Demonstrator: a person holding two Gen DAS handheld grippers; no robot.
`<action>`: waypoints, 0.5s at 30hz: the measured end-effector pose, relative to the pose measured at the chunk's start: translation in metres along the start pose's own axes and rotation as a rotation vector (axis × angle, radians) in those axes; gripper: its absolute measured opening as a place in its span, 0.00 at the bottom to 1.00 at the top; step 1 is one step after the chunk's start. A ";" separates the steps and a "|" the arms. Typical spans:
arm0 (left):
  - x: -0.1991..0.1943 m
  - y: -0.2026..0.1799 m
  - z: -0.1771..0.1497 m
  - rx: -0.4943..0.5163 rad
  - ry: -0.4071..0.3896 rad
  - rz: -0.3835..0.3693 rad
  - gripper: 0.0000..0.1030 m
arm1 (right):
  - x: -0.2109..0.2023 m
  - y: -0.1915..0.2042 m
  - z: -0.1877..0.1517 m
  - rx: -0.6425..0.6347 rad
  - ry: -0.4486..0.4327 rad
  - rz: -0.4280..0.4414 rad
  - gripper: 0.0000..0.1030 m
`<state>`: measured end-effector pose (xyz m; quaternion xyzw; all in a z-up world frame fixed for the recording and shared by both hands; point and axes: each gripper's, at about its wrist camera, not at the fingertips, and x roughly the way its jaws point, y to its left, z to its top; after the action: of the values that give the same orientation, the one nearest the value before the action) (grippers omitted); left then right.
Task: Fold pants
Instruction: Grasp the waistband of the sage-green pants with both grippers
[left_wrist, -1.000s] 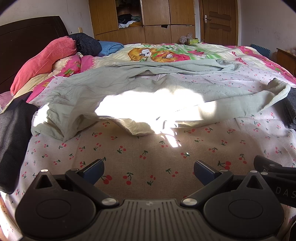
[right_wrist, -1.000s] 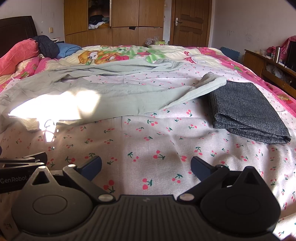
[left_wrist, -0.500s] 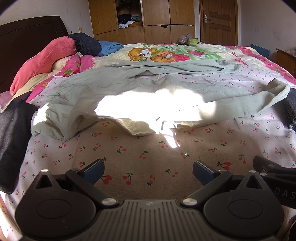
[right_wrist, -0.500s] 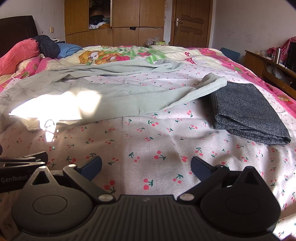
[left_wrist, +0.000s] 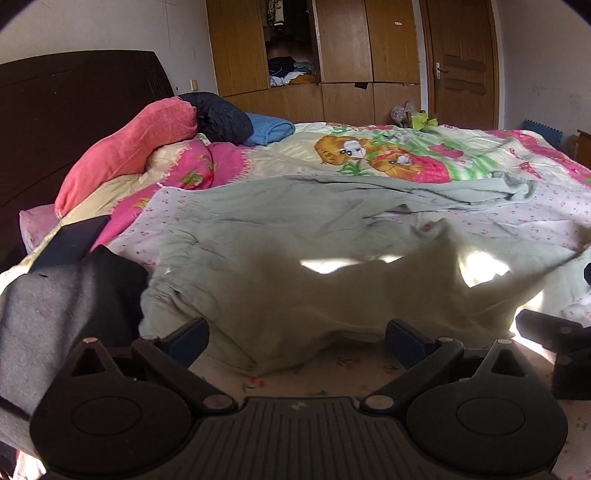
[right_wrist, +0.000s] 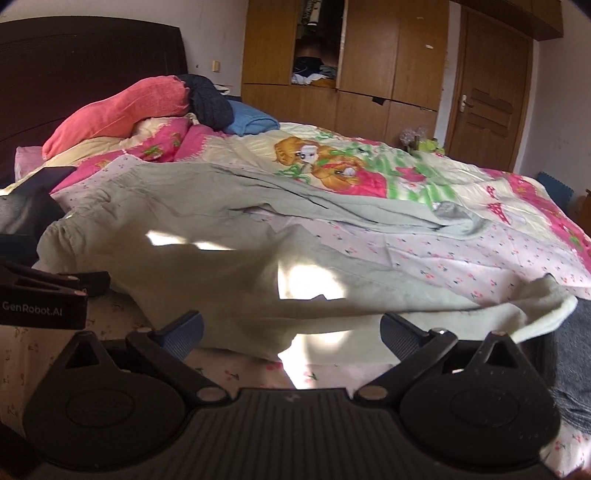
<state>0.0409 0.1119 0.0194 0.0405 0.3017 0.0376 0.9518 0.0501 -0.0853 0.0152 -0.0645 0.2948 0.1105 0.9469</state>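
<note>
The pants (left_wrist: 280, 251), pale green, lie spread across the bed (left_wrist: 554, 218). The waist is at the left side and the two legs go to the right: one leg along the far side (right_wrist: 369, 214), the other along the near edge (right_wrist: 480, 299). No fold is made in them, so I judge the task is at its very beginning; all the folding is left to do.

The left gripper (left_wrist: 297, 338) has its fingers wide apart and holds nothing. It is just in front of the near edge of the cloth, close to the waist. The right gripper (right_wrist: 291, 332) is also wide apart and empty, at the near leg. Whether the fingertips already touch the cloth I cannot say, because the view is a little blurred there.

A dark cloth (left_wrist: 55, 295) lies beside the waist. A folded grey garment (right_wrist: 572, 354) is beside the near leg end. Pillows (left_wrist: 125, 151) are at the headboard.
</note>
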 end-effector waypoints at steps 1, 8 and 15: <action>0.008 0.015 0.001 -0.002 0.007 0.026 1.00 | 0.006 0.008 0.003 -0.019 -0.002 0.024 0.98; 0.048 0.074 -0.017 0.053 0.073 0.111 1.00 | 0.052 0.078 0.018 -0.220 0.017 0.207 0.94; 0.059 0.085 -0.026 0.339 0.075 -0.014 0.95 | 0.071 0.115 0.020 -0.416 0.040 0.272 0.84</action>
<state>0.0701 0.2036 -0.0266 0.1967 0.3394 -0.0190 0.9196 0.0894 0.0417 -0.0156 -0.2199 0.2906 0.2940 0.8836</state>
